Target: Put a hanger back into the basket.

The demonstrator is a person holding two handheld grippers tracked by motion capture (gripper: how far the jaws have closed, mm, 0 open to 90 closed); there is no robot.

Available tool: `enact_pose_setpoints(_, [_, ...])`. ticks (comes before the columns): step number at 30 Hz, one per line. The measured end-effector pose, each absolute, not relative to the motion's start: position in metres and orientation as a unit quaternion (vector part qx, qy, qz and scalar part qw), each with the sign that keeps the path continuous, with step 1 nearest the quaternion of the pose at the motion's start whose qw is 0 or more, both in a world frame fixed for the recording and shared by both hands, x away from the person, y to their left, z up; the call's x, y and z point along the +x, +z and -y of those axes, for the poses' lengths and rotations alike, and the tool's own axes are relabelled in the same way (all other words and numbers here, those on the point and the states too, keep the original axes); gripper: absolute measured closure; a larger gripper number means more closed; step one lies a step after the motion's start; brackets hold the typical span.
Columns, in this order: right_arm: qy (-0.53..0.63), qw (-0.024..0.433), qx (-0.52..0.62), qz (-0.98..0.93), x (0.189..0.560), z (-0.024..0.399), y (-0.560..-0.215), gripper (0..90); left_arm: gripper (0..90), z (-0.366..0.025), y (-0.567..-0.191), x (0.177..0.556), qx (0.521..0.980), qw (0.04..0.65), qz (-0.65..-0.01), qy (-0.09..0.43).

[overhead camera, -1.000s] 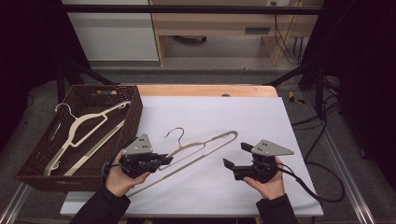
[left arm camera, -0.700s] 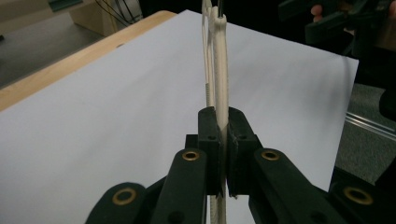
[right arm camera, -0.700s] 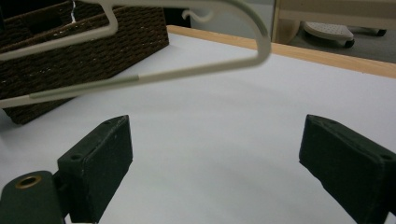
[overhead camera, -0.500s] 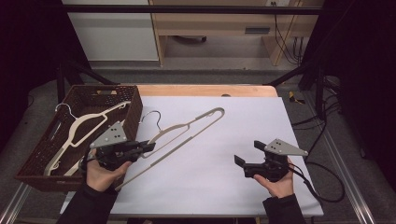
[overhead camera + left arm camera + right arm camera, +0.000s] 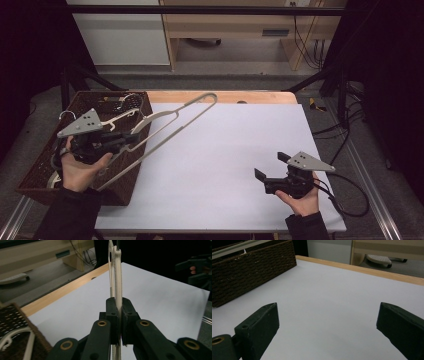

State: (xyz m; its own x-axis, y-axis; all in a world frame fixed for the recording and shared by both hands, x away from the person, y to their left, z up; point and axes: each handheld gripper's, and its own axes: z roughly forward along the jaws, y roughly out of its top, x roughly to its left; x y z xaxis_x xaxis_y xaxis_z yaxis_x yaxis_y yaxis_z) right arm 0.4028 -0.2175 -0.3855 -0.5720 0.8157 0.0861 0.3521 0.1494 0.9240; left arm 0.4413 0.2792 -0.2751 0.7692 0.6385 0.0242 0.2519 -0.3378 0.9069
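While the left gripper [image 5: 119, 322] has its jaws clenched on the hanger [image 5: 117, 277], the right gripper [image 5: 327, 327] gapes — nothing between.

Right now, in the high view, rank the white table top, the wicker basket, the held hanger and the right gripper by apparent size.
1. White table top.
2. Wicker basket, partly hidden by the left hand.
3. Held hanger, long but thin, raised nearer the camera, so somewhat flattered.
4. Right gripper.

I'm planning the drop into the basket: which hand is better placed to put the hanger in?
Left. Its gripper is clamped on the hanger beside the basket; the right gripper is open, far off.
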Motion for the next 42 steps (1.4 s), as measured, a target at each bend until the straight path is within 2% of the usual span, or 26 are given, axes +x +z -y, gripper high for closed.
enact_pose_setpoints(18, [0.508, 0.230, 0.413, -0.720, 0.398, 0.231, -0.389, 4.3, 86.2, -0.347, -0.268, 0.470, 0.775, 0.501, -0.323, 0.211])
enact_pose_setpoints(42, [0.499, 0.228, 0.413, -0.727, 0.400, 0.229, -0.391, 3.9, 86.1, -0.435, -0.306, 0.492, 0.760, 0.462, -0.406, 0.211])
